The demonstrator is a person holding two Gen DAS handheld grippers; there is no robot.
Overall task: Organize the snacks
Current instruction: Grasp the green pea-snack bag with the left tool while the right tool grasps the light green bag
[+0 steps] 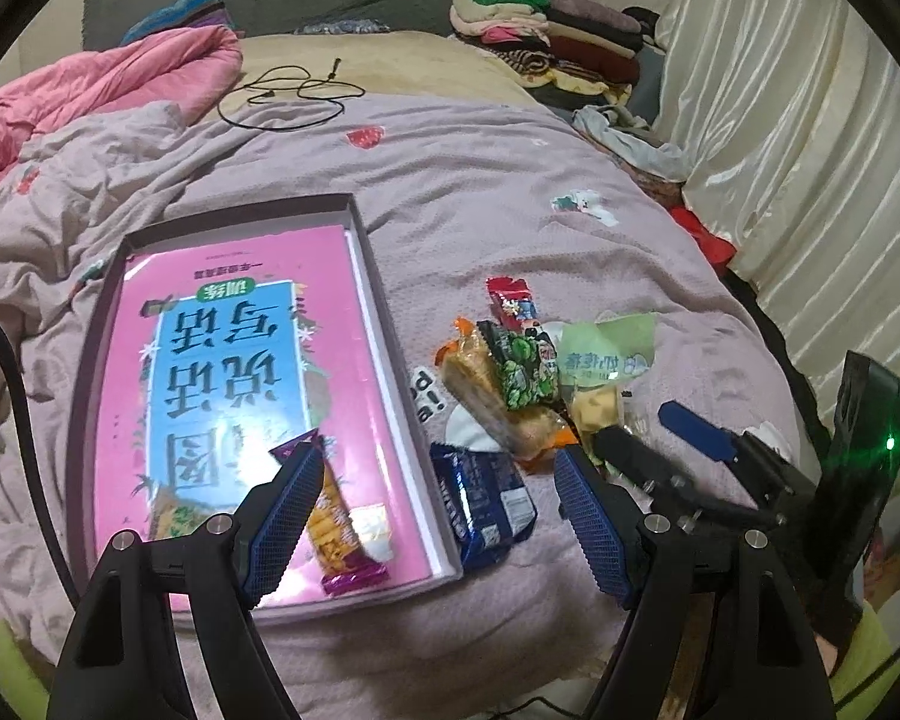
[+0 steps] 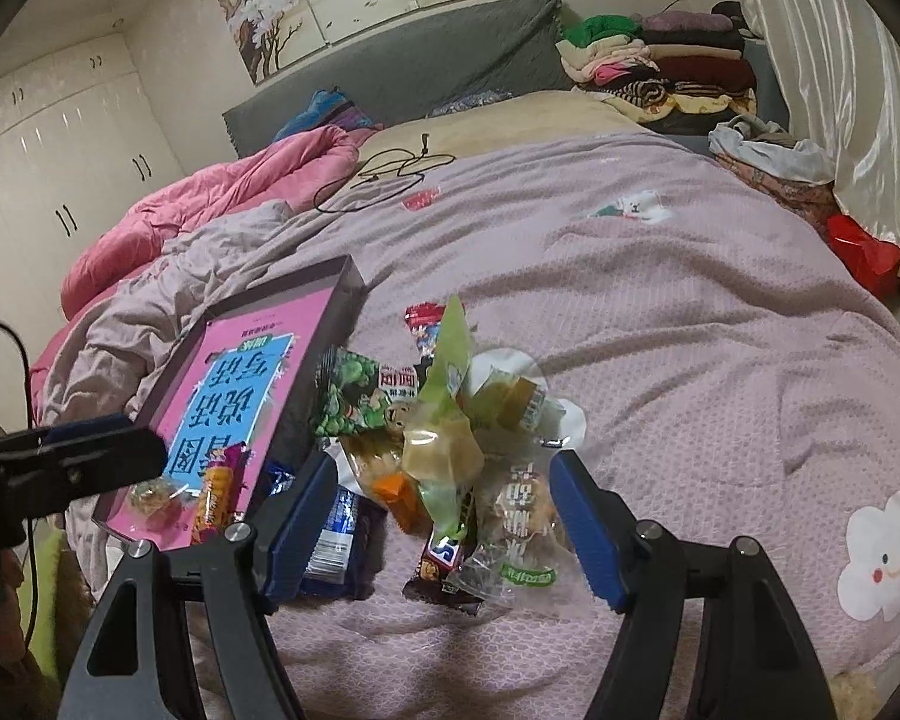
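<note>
Snack pile (image 2: 450,438) — a loose heap of wrapped packets on the lilac bedspread (image 2: 690,360), just beside the long right wall of the shallow box (image 1: 390,324). Contents, as far as readable: green pea packet (image 1: 519,372), orange-ended biscuit pack (image 1: 486,396), small red packet (image 1: 510,300) at the far edge, pale green wrapper (image 1: 606,348), clear bags with yellowish pieces, a dark brown bar (image 2: 444,564) nearest the viewer.

Blue packet (image 1: 486,504) — lying apart from the heap, against the near right corner of the box.

Box interior — a pink book (image 1: 222,372) with a blue panel fills the floor; on its near end lies a purple-ended orange snack bar (image 1: 336,522), and beside that, a small clear-wrapped sweet (image 2: 150,495).

Left tool (image 1: 435,510) — fingers well apart, nothing between the pads; one blue finger over the box's near end, the other over the bedspread past the blue packet.

Right tool (image 2: 444,516) — fingers likewise apart, straddling the near side of the heap; whether the pads touch any wrapper I cannot tell.

Surroundings — pink quilt (image 1: 90,90) bunched far left, black cable (image 1: 288,93) coiled beyond the box, stacked folded clothes (image 1: 546,30) at the grey headboard (image 2: 420,54), cream curtain (image 1: 780,150) along the right, white wardrobes (image 2: 60,150) on the left wall.
</note>
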